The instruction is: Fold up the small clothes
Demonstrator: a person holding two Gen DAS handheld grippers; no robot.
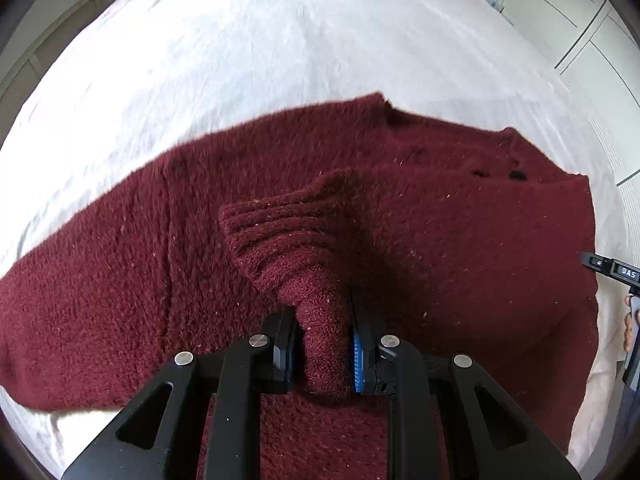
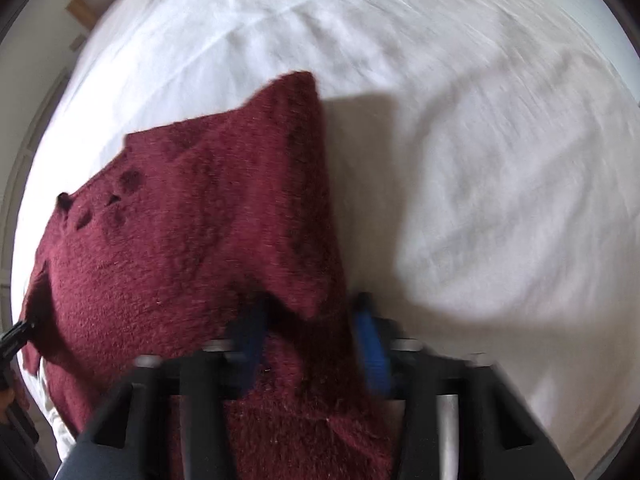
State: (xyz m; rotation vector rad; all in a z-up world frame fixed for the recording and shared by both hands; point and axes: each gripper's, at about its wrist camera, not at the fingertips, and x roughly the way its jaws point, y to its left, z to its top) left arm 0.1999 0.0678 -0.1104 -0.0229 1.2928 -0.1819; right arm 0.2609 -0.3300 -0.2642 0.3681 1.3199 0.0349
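Burgundy knit sweater (image 1: 440, 240) lies across the white bedsheet (image 1: 240, 60). Left gripper (image 1: 324, 344) pinches its ribbed cuff (image 1: 288, 236). Right gripper (image 2: 316, 332) clamps the sweater's edge fabric.

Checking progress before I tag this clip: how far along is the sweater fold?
Done: the maroon sweater lies on the white sheet, one sleeve laid out sideways. In hand: the left gripper is shut on a ribbed cuff; the right gripper grips the sweater's edge, blurred. Left: no finished fold shows; both sides and the body remain.
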